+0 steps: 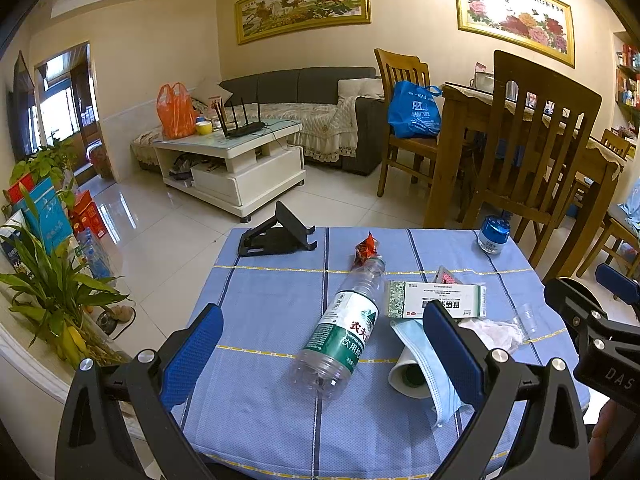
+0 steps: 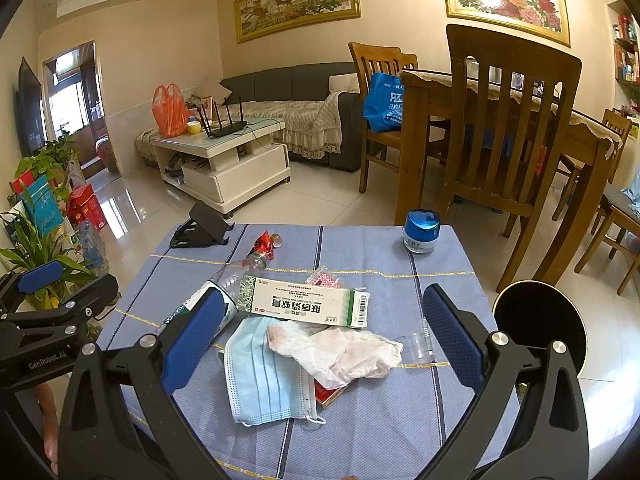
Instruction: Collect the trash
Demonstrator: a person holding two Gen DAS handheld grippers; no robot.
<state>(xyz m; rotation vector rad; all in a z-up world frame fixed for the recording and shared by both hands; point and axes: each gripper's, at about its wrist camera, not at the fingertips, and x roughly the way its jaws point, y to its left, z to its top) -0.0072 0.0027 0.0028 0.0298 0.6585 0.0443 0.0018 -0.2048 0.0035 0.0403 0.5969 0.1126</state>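
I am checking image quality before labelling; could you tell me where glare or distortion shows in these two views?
Left wrist view: the peony painting is washed out by glare, the floor reflects window light, and fisheye bends the edges. Right wrist view: sharp on the tissue; the clear plastic cup is hard to make out.

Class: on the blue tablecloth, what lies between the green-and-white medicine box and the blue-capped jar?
In the right wrist view, only a small blister pack lies against the medicine box; beyond it, bare tablecloth reaches the blue-capped jar.
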